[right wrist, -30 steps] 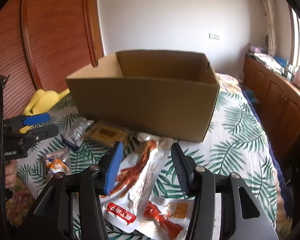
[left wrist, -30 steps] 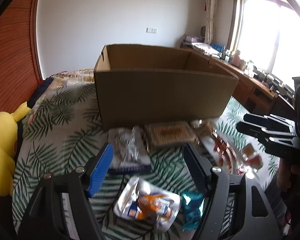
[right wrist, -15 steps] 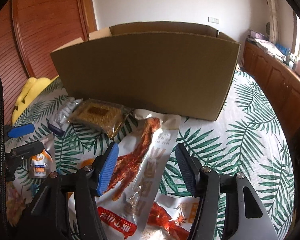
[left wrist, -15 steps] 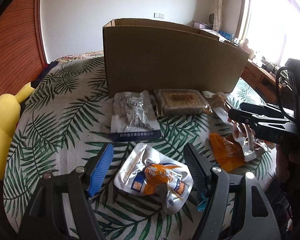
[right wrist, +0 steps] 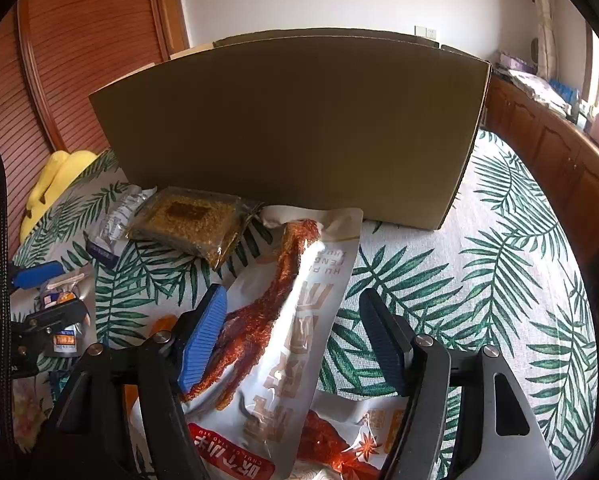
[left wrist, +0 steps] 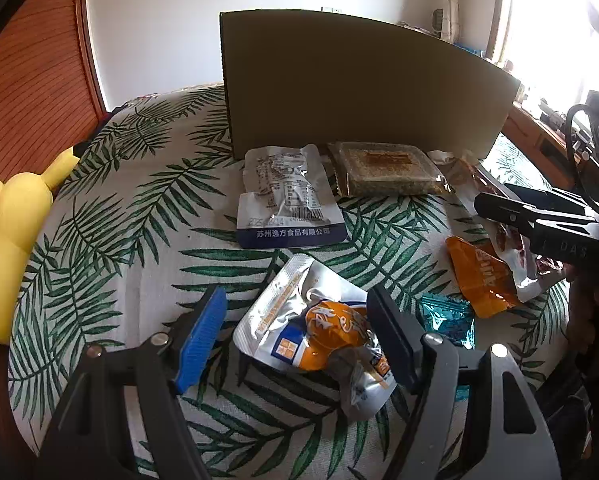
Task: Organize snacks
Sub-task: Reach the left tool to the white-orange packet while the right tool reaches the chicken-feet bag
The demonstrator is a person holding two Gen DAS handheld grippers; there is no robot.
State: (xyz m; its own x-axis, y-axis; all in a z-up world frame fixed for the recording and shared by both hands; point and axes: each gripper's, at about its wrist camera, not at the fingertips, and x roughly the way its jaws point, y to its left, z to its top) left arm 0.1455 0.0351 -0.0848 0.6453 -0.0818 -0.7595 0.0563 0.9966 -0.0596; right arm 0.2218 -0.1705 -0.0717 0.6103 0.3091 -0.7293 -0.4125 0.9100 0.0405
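A crinkled silver-and-orange foil snack pouch (left wrist: 319, 332) lies on the palm-leaf bedspread (left wrist: 131, 208), between the parted jaws of the left tool (left wrist: 299, 336), unclamped. The right tool (right wrist: 291, 336), its jaws just widened, straddles a long white chicken-foot packet (right wrist: 299, 300) before the brown cardboard box (right wrist: 299, 128).

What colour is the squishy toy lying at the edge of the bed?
The plush toy is bright yellow. It shows best in the left wrist view.
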